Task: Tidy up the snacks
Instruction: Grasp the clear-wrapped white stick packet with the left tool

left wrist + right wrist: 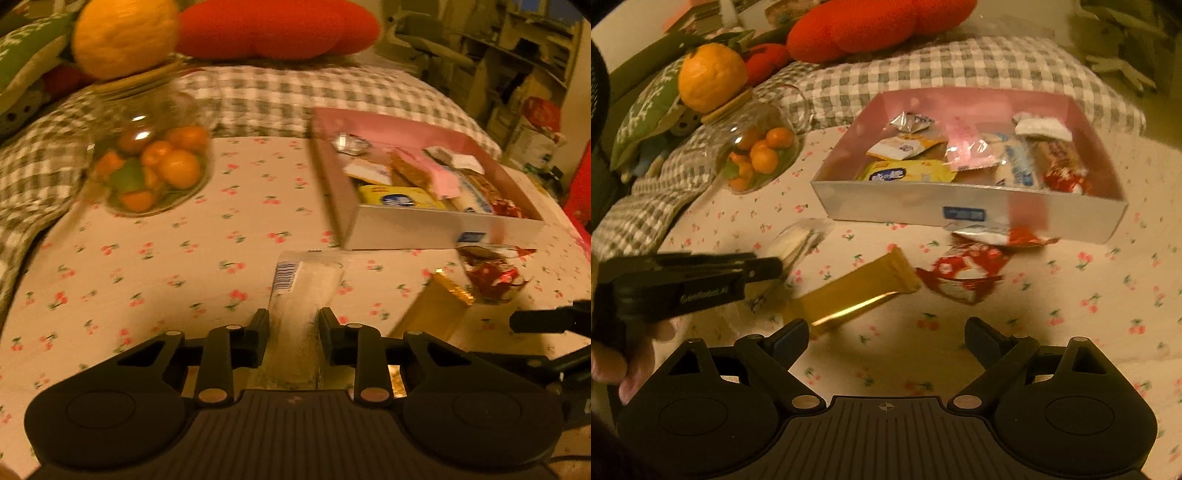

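My left gripper (293, 328) is shut on the near end of a white snack packet (306, 284) that lies on the cherry-print cloth. The right wrist view shows this gripper (774, 266) from the side, at the same packet (796, 240). My right gripper (886, 336) stands open over the cloth with nothing between its fingers. A gold bar (857, 291) lies just ahead of its left finger, and a red wrapper (964, 273) ahead to the right. The pink-lined box (960, 214) behind them holds several snacks.
A glass jar of small oranges (151, 158) stands at the left with a big orange plush (125, 37) on its lid. A checked blanket (295, 88) and a red cushion (277, 29) lie behind. A hand (639, 354) holds the left gripper.
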Demonstrator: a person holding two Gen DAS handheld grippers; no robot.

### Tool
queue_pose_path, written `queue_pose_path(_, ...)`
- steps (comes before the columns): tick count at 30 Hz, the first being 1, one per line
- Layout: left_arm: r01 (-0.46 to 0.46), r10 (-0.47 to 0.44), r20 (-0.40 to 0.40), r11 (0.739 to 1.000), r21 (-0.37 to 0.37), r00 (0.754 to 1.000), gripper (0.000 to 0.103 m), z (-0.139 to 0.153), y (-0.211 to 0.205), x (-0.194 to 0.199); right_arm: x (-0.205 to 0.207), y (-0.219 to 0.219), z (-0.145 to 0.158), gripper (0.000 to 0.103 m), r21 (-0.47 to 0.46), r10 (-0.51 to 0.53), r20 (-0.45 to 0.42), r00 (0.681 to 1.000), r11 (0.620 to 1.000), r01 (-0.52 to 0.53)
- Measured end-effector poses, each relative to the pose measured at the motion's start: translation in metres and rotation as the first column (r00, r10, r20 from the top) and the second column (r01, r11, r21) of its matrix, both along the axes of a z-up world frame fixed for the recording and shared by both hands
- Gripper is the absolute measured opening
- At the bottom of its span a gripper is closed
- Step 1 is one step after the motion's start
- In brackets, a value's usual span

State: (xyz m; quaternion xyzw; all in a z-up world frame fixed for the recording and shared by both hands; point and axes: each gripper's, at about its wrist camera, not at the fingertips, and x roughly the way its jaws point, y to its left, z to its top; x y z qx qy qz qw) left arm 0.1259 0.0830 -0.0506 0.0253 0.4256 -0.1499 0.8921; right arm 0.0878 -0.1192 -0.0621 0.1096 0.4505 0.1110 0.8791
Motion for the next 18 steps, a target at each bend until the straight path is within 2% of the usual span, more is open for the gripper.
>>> queue_pose_path(2,-0.012,0.012,-0.002,1.0,0.004,1.0,0.026,0.0,0.007,-0.002,0.003,0.006,-0.004,0.093,0.018,-0.052,-0.008,0.999,0.998,0.052)
queue_pose_path(10,-0.022,0.022,-0.008,1.0,0.008,1.0,0.027,0.002,0.021,-0.01,0.013,0.03,-0.009,0.095,-0.038,-0.235,0.076,0.969,0.97,0.239)
queue_pose_path(14,-0.015,0.015,-0.004,1.0,0.012,1.0,0.028,0.002,0.023,-0.014,0.017,0.044,-0.013,0.095,-0.127,-0.232,0.118,0.966,0.961,0.246)
queue_pose_path(18,0.002,-0.002,0.008,1.0,0.024,1.0,0.03,0.0,0.023,-0.019,0.016,0.055,-0.019,0.095,-0.24,-0.139,0.146,0.979,0.955,0.172)
